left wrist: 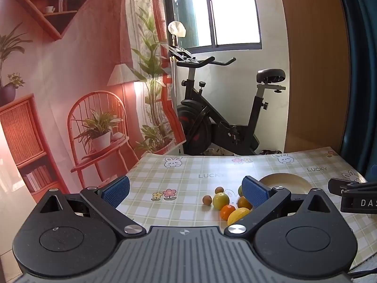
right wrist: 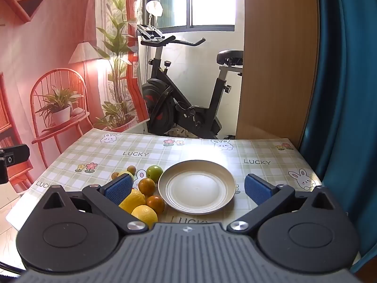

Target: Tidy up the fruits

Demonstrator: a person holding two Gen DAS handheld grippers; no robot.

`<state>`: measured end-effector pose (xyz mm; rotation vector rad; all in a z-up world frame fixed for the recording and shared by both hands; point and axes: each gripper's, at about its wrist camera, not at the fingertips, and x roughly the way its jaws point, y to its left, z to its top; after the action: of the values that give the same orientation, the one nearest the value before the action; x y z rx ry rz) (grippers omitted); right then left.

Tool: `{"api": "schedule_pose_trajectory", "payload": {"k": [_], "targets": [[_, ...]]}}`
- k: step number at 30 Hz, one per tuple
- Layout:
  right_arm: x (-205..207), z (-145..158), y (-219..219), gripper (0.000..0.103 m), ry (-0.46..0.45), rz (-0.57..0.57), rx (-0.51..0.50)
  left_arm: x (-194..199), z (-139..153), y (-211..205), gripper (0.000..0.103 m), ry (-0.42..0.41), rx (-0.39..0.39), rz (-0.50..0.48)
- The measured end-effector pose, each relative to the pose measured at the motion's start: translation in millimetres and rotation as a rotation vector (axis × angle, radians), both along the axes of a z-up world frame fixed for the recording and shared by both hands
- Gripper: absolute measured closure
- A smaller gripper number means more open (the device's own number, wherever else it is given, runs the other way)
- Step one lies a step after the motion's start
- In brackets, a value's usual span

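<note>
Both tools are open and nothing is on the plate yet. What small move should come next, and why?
Probably lower the right tool toward the orange lying beside the plate. Its jaws stand wide and empty, the plate is bare, and all the fruit sits in a cluster just left of the plate, so this one looks like the shortest transfer.

You have one plate (right wrist: 196, 208) on the table, bare. Left of it, count two lemons (right wrist: 133, 199), two oranges (right wrist: 146, 185), one green fruit (right wrist: 154, 172), one yellow-green fruit (left wrist: 221, 201), and two small brown fruits (left wrist: 207, 199) at the far-left edge of the cluster.
</note>
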<state>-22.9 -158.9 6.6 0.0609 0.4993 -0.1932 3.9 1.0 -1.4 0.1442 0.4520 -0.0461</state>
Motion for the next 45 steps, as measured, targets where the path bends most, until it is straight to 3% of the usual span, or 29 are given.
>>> {"api": "schedule_pose_trajectory", "payload": {"k": [4, 45], "targets": [[-0.9, 0.4, 0.0, 0.0, -0.005, -0.001, 0.004, -6.9, 8.6, 3.5, 0.001, -0.052, -0.012, 0.001], [-1.8, 2.6, -1.1, 0.0, 0.0, -0.001, 0.0, 9.3, 1.0, 1.4, 0.001, 0.001, -0.023, 0.023]]}}
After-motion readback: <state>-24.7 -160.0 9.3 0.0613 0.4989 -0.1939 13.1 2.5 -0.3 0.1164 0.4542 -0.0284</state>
